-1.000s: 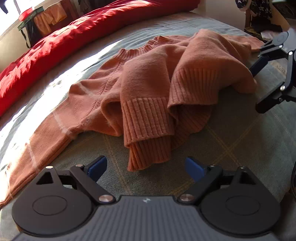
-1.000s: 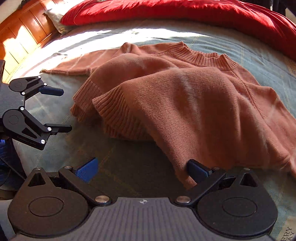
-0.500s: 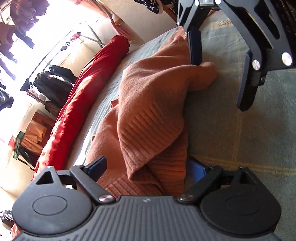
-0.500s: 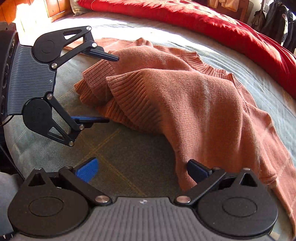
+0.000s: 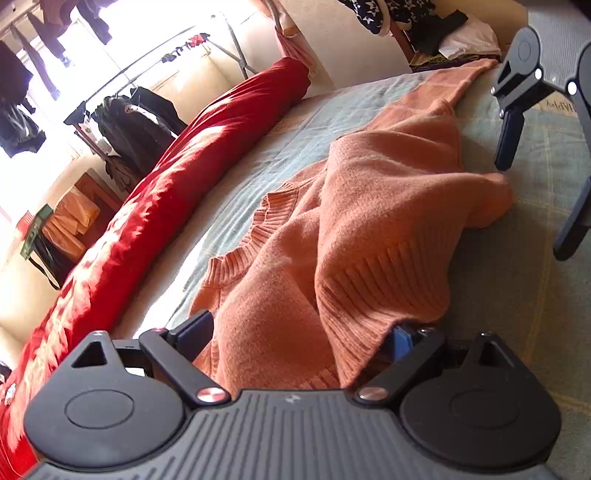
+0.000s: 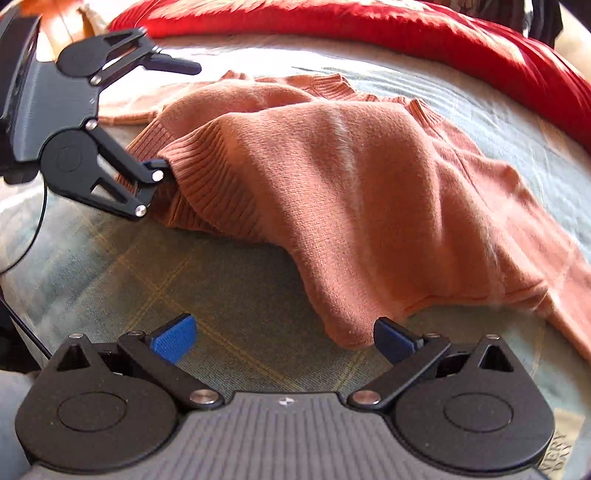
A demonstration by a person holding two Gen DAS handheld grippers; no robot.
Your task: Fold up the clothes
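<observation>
An orange knit sweater (image 5: 369, 221) lies rumpled on the bed, its lower part thrown back over its body. My left gripper (image 5: 295, 334) is open, with the ribbed hem lying between its fingers. In the right wrist view the left gripper (image 6: 173, 118) stands on edge: one finger hangs above the cloth and the other is tucked under the hem. My right gripper (image 6: 283, 338) is open, low over the bed cover. A folded corner of the sweater (image 6: 351, 166) touches its right finger (image 6: 393, 339). The left wrist view shows the right gripper (image 5: 532, 210) open beside that corner.
The bed cover (image 6: 184, 277) is grey-green plaid. A rolled red duvet (image 5: 166, 206) runs along the far side of the bed. Beyond it stand a clothes rack (image 5: 140, 122) with dark jackets, a stand with orange garments (image 5: 70, 225), and a chair piled with clothes (image 5: 443, 33).
My left gripper rolled onto its side and pushed in until the ribbed hem lay between its fingers. My right gripper came up close to the sweater's folded corner.
</observation>
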